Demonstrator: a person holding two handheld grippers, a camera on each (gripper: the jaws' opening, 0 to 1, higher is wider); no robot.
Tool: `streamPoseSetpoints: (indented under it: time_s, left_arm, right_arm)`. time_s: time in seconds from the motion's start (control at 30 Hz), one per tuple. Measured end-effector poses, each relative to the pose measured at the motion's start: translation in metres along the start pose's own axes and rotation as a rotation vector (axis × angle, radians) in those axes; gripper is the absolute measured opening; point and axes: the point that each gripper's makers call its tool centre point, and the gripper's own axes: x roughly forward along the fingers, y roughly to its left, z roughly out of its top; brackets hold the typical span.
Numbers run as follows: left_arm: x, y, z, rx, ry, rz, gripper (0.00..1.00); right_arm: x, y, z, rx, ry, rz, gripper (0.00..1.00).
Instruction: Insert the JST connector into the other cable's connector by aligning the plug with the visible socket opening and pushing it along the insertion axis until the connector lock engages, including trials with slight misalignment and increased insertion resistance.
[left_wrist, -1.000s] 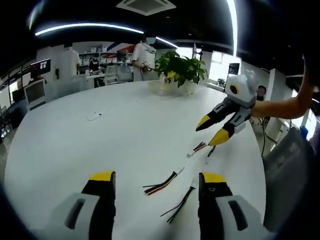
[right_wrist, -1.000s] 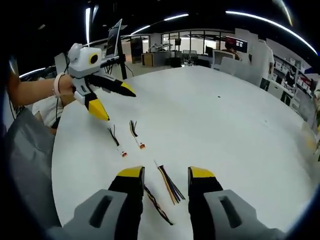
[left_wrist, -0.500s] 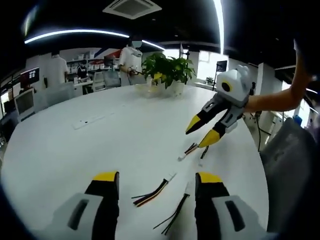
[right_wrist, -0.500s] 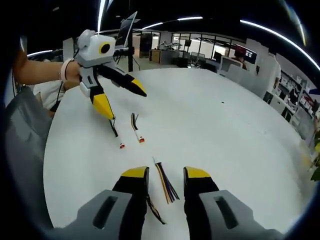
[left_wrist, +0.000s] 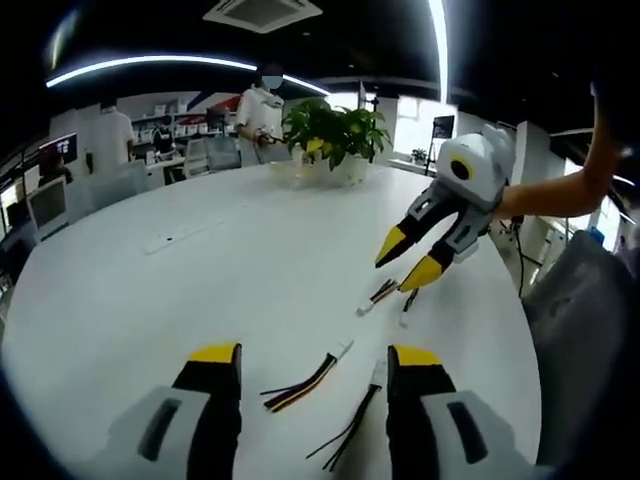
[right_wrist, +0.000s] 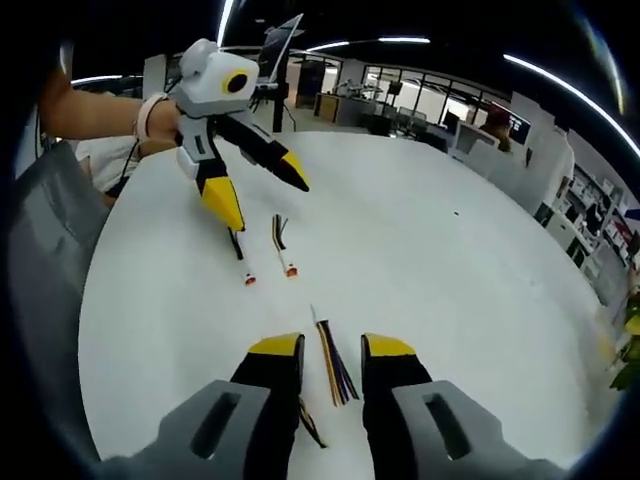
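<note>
While cables (left_wrist: 308, 375) lie loose, both grippers gape.

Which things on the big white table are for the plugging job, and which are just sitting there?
For the job:
- two cables near the left gripper: striped cable, dark cable
- two cables near the right gripper: and

Just there:
- potted plant
- small white item, too blurry to name
- white table

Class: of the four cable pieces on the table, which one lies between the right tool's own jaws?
The multicoloured cable with fanned loose wires; its neighbour trails left, and the red-tipped pair lies beside the left tool.
</note>
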Motion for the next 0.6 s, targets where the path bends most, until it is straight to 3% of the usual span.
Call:
streamPoseSetpoints:
  time_s: [0.07,0.3,0.6]
  left_arm:
    - [0.0,-0.001,0.003,0.037,-0.017,-0.01,0.48]
    - [0.002,-0.001,0.004,0.035,-0.025,-0.022,0.42]
    - [0.008,-0.005,-0.006,0.039,0.003,-0.048,0.44]
  right_arm:
    - [0.001,-0.001,-0.002,-0.009,0.009,-0.006,0.21]
    - [0.004,-0.004,-0.002,0.014,-0.01,0.007,0.18]
    - [0.006,-0.005,-0.006,0.019,-0.007,0.02,0.12]
